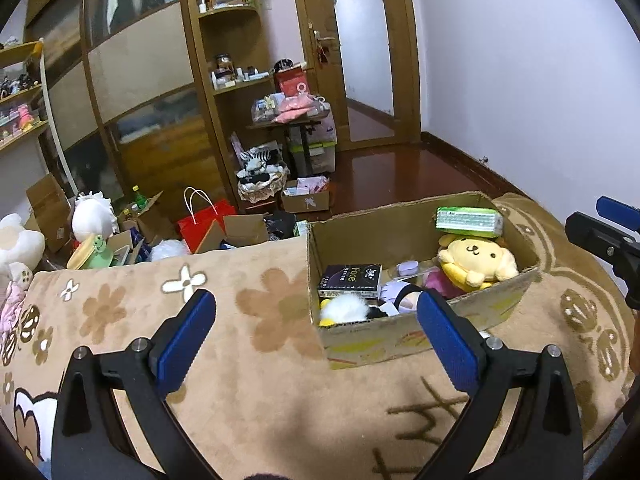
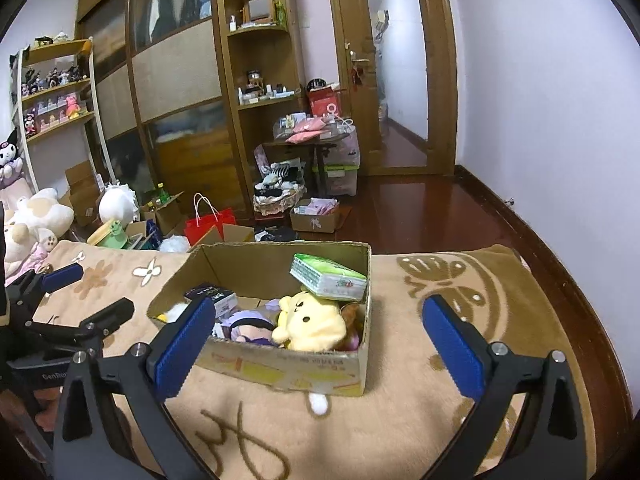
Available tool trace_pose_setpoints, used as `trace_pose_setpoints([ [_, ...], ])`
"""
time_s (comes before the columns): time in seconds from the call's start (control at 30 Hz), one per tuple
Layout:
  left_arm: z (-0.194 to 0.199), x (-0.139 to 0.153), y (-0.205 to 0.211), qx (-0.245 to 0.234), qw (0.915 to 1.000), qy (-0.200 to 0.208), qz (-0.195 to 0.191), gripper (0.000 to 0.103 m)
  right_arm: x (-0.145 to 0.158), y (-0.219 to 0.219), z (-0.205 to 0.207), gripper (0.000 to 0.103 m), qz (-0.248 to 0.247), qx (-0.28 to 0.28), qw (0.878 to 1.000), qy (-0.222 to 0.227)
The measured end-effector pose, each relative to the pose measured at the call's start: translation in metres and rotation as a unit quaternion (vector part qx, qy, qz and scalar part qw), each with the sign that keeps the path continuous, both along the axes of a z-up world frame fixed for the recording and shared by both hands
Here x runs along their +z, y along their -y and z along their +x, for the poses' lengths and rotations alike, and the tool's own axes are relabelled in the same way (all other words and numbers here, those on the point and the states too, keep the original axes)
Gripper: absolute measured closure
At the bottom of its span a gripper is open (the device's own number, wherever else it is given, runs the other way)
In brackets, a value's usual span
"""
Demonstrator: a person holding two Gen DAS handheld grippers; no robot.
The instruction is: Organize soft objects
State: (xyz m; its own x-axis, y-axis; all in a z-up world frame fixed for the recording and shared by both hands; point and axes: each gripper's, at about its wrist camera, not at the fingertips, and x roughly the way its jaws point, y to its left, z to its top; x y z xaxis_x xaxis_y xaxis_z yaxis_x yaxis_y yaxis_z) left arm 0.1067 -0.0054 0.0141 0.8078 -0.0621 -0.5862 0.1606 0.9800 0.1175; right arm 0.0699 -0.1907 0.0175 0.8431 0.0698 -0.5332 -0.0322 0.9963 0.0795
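Observation:
A cardboard box (image 1: pixel 404 330) (image 2: pixel 288 368) sits on a tan flowered blanket (image 1: pixel 256 396) (image 2: pixel 400 424). In it lie a yellow dog plush (image 1: pixel 476 260) (image 2: pixel 316 324), a green tissue pack (image 1: pixel 469 222) (image 2: pixel 328 278) resting on it, a dark tissue box (image 1: pixel 350 280) (image 2: pixel 214 296), a purple-haired doll (image 1: pixel 404 296) (image 2: pixel 250 328) and a white-and-black plush (image 1: pixel 348 310). My left gripper (image 1: pixel 316 334) is open and empty, just in front of the box's left part. My right gripper (image 2: pixel 320 346) is open and empty, straddling the box's near wall; it also shows at the right edge of the left wrist view (image 1: pixel 604 236).
Beyond the bed's far edge are plush toys (image 2: pixel 40 216) (image 1: pixel 92 216), a red paper bag (image 2: pixel 208 224) (image 1: pixel 204 224), open cartons, a basket (image 2: pixel 278 200) and a wooden wardrobe (image 2: pixel 180 80). A wooden door (image 2: pixel 396 68) and dark floor (image 2: pixel 420 216) are at the right.

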Motion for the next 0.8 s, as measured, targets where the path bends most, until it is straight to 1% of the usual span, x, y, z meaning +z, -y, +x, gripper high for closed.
trace_pose_setpoints([
  [0.13,-0.021,0.012,-0.001,0.004,0.9998,0.018,0.004,0.003,0.011,0.001,-0.019,0.000,0.000,-0.003,1.000,0.011],
  [0.27,-0.040,0.017,-0.001,0.006,0.9996,0.025,0.008,0.003,0.020,0.004,-0.037,0.000,-0.003,-0.006,1.000,0.024],
  [0.43,-0.064,0.026,-0.002,0.010,0.9990,0.042,0.008,0.003,0.026,0.011,-0.058,0.000,0.001,-0.013,0.999,0.042],
  [0.6,-0.077,0.026,-0.003,0.016,0.9985,0.050,0.015,0.003,0.024,0.017,-0.073,0.000,0.005,-0.016,0.999,0.044],
  [0.8,-0.078,0.019,-0.008,0.027,0.9986,0.043,0.011,0.003,0.012,0.021,-0.078,0.000,0.004,-0.015,0.999,0.038],
])
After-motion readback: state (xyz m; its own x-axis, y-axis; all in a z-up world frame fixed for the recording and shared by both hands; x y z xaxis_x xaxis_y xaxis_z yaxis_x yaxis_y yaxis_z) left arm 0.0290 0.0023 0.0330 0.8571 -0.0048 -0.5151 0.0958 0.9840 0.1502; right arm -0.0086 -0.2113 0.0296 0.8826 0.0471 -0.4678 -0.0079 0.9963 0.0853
